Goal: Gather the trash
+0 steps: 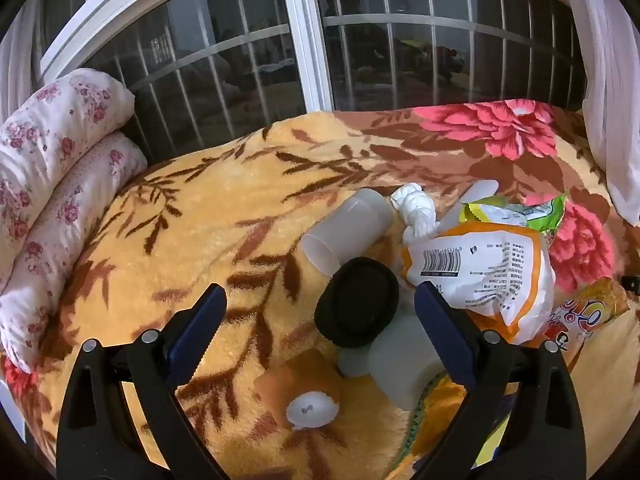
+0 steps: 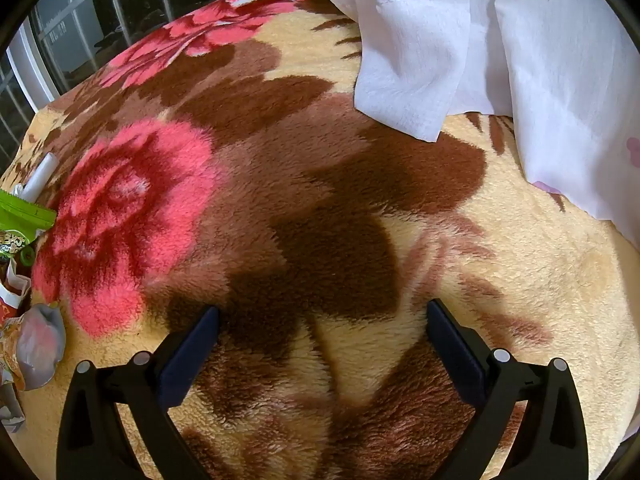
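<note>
Left gripper (image 1: 320, 304) gapes wide and empty, the black lid (image 1: 357, 302) lying between its fingers, seemingly lined up for a grab; right gripper (image 2: 322, 318) gapes empty over bare blanket (image 2: 320, 200), wrappers (image 2: 24, 320) far off its left finger

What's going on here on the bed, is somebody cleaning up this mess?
A person with a gripper in each hand is collecting trash off a floral blanket. The left gripper is open over the pile: a black lid, plastic cups, a knotted tissue and snack wrappers. The right gripper is open too, above bare blanket with nothing between its fingers. Nothing is picked up at this moment.
</note>
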`<state>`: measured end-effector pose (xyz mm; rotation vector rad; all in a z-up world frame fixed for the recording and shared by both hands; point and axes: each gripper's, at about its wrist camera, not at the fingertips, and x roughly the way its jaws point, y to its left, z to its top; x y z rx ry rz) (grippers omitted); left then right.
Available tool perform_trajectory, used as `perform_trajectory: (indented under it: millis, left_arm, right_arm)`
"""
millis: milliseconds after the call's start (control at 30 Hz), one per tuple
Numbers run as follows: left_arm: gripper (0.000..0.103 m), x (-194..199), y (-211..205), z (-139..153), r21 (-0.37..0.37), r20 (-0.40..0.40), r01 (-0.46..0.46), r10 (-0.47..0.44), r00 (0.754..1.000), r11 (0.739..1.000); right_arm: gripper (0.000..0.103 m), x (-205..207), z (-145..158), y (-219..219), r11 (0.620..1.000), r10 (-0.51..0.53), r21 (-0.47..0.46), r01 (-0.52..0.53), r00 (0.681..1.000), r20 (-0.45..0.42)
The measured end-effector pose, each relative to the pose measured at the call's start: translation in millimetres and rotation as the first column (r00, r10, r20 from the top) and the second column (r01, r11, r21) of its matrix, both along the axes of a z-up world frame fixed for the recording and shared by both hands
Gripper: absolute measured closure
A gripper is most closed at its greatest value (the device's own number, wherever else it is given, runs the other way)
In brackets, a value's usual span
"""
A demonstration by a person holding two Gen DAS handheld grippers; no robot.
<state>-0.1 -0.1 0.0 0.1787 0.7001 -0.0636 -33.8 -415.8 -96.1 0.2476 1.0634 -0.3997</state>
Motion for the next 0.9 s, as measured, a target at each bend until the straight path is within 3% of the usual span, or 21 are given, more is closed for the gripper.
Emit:
perform_trajectory:
  millis: [900]
  left_arm:
    - [0.011,-0.6,11.6,1.9,-0.022,-0.043,0.003,-0.004,0.999,1.000]
  right_arm:
    - [0.004,-3.4,4.0,3.6,1.000,-0.001,-0.016,0.001,1.000,-0.002]
